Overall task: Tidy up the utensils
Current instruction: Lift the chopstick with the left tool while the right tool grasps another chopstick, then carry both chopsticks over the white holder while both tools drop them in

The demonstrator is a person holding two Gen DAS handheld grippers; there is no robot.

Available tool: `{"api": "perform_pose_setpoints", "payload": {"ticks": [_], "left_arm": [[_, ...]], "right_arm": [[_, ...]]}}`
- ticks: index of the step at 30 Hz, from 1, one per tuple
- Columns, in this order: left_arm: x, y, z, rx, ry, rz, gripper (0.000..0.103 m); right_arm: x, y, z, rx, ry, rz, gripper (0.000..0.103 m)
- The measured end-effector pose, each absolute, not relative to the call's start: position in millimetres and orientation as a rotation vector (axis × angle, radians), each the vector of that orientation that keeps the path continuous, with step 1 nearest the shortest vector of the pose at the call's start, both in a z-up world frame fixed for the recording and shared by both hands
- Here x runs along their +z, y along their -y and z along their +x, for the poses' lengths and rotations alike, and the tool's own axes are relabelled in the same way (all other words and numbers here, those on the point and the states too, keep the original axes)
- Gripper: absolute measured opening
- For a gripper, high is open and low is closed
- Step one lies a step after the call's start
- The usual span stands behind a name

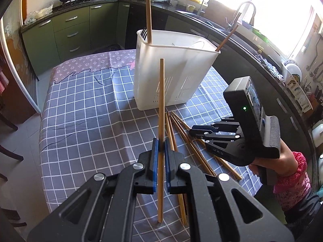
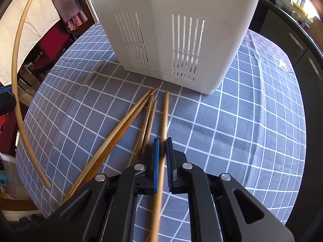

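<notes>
My left gripper [image 1: 160, 145] is shut on a light wooden chopstick [image 1: 161, 104] and holds it nearly upright above the table, in front of the white slotted utensil holder [image 1: 171, 74]. The same chopstick shows curved at the left of the right wrist view [image 2: 17, 92]. Two chopsticks [image 1: 149, 16] stand in the holder. My right gripper [image 2: 162, 147] is shut on another light chopstick [image 2: 164, 125] low over the table, next to several darker chopsticks [image 2: 121, 129] lying loose in front of the holder [image 2: 175, 30]. The right gripper also shows in the left wrist view [image 1: 192, 134].
The table wears a grey checked cloth [image 1: 84, 125]. A dark kitchen counter with a sink and tap [image 1: 240, 14] runs behind and to the right. Green cabinets [image 1: 68, 32] stand at the back left. Chairs [image 1: 8, 125] stand at the table's left.
</notes>
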State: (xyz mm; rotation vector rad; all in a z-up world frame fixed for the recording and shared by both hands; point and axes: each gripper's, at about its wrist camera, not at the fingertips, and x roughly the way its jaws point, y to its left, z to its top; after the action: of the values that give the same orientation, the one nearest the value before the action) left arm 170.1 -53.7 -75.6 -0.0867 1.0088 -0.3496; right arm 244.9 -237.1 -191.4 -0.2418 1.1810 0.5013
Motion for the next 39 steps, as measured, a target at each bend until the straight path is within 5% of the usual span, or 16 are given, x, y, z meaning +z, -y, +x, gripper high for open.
{"api": "perform_pose_setpoints", "payload": {"ticks": [18,39], "left_arm": [[-49.0,49.6,152.9,-0.335,-0.934,-0.047,0.006],[-31.1,56.9,148.0,-0.347,-0.887,-0.016,0.006]], "right_arm": [[-41.4,323.2,172.9,0.551,-0.821,-0.062,0.007],[-23.2,331.9,160.4,0.583,-0.775,-0.060,0.007]]}}
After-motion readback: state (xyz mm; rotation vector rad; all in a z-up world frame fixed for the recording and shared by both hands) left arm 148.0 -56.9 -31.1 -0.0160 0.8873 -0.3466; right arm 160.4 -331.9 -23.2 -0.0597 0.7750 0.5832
